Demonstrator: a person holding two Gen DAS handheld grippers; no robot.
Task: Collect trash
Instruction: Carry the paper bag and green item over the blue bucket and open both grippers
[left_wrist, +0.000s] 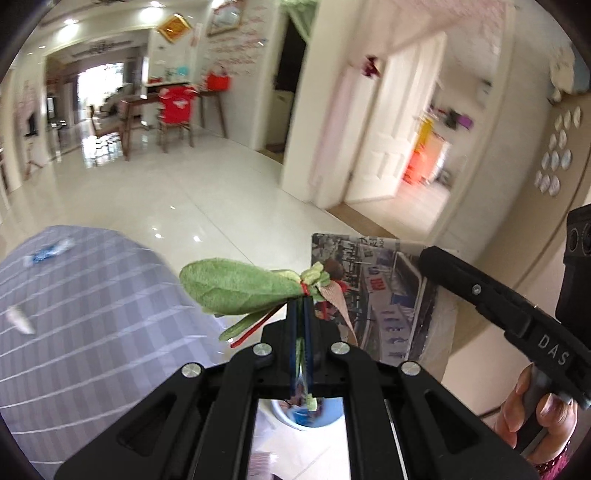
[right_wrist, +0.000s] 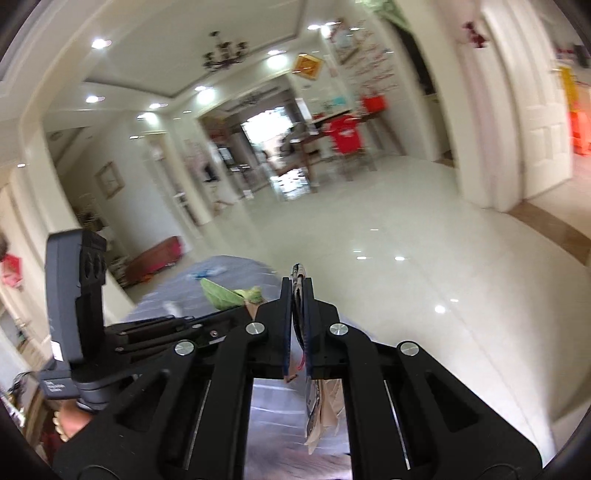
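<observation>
My left gripper (left_wrist: 303, 306) is shut on a green fabric leaf (left_wrist: 240, 288) with red ribbon and a beige strip, held out over the table's edge. My right gripper (right_wrist: 298, 284) is shut on a thin printed paper (right_wrist: 317, 406), which hangs down between and below its jaws. In the left wrist view that same printed paper (left_wrist: 388, 291) shows flat-on just right of the leaf, with the right gripper's black body (left_wrist: 498, 306) and a hand (left_wrist: 532, 406) behind it. The leaf (right_wrist: 221, 295) and the left gripper's body (right_wrist: 155, 332) appear at left in the right wrist view.
A table with a grey striped cloth (left_wrist: 81, 314) lies to the left, with a blue wrapper (left_wrist: 48, 253) and a white scrap (left_wrist: 20, 321) on it. A blue-and-white bin (left_wrist: 306, 413) sits below the left jaws. Glossy tiled floor (right_wrist: 406, 240), a white door (left_wrist: 388, 129) and dining chairs (left_wrist: 173, 110) lie ahead.
</observation>
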